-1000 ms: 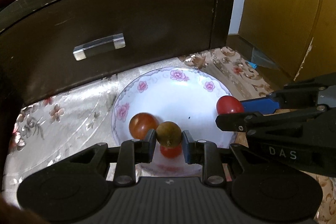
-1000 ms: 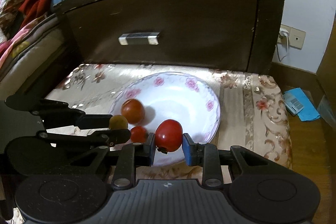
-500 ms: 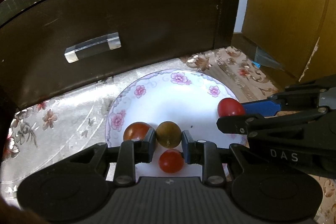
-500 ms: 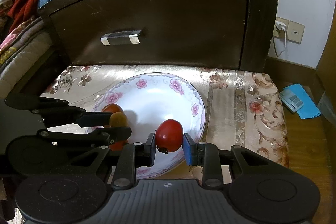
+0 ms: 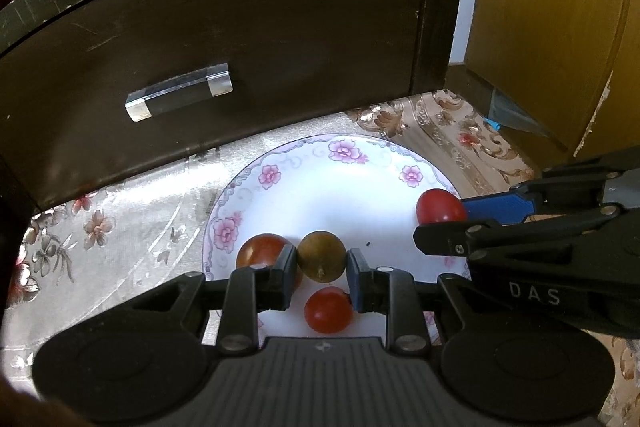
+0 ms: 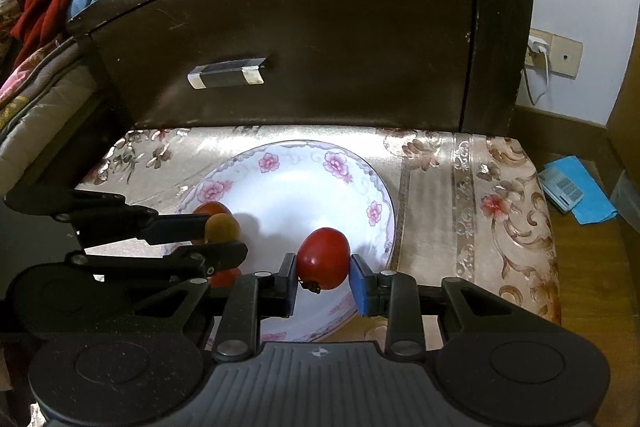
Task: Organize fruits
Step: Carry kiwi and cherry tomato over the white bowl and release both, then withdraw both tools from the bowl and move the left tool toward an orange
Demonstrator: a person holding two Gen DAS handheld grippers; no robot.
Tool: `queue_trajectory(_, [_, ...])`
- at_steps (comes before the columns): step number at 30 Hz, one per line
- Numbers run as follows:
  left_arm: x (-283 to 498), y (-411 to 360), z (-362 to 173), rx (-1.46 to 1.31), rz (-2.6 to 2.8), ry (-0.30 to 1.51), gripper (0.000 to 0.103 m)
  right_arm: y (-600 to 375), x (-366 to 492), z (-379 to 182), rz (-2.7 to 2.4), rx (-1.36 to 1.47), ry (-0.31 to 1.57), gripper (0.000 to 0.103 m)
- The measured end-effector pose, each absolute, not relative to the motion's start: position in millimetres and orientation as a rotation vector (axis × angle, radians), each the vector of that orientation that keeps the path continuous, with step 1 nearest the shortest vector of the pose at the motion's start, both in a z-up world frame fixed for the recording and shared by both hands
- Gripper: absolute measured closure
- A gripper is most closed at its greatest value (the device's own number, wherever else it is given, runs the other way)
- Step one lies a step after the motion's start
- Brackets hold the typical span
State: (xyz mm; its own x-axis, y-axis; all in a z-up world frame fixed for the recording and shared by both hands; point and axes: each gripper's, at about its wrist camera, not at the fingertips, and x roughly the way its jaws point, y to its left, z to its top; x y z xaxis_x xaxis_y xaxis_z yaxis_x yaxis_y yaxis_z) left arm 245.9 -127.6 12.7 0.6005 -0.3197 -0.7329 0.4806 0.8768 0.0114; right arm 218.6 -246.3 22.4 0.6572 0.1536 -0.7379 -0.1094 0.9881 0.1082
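Since the earlier frame both grippers had come lower over the plate (image 5: 352, 163): in both views it sat larger and nearer the fingers, and the drawer handle (image 5: 179, 92) stood higher in the frame. The small red tomato (image 5: 329, 310) lying on the plate had slid from behind the left fingers into plain view below them.

Left gripper (image 5: 321, 263): pinching the brownish-green fruit (image 5: 321, 256), pads pressed on both flanks, stem end facing the camera. Fruit sat at lower centre of the left view, over the plate's near rim. The orange-red tomato (image 5: 262, 251) rested on the plate just to its left, partly behind the left finger.

Right gripper (image 6: 323, 277): clamped on the large red tomato (image 6: 323, 258), low centre of the right view, over the plate's near right rim. Jaws barely wider than before; the far pad may have been starting to part, too close to call.

Judgement: the step was setting both fruits down on the plate.
- Lower until each fruit touches the china, then spread the jaws slowly; round fruit rolls.
- Place the brownish-green fruit clear of the two already lying there.
- Bring the large tomato further in from the rim before letting go.
- Lift straight up afterwards.
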Motion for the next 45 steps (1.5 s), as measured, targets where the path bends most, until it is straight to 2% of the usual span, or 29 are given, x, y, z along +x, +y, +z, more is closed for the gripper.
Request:
queue_trajectory(24, [244.1, -128.6, 14.6, 0.221, -0.453, 0.798, 0.067, -248.7, 217.2, 23.6, 0.133, 0.068, 0.840, 0.075])
queue_trajectory(29, [240.7, -128.3, 17.9, 0.223, -0.453, 0.793, 0.063, -250.0, 216.4, 24.1, 0.129, 0.069, 0.836, 0.073])
queue_trajectory(45, [181.6, -112.6, 48.5, 0.257, -0.464, 0.703, 0.063, -242.5, 175.9, 51.6, 0.117, 0.073, 0.793, 0.072])
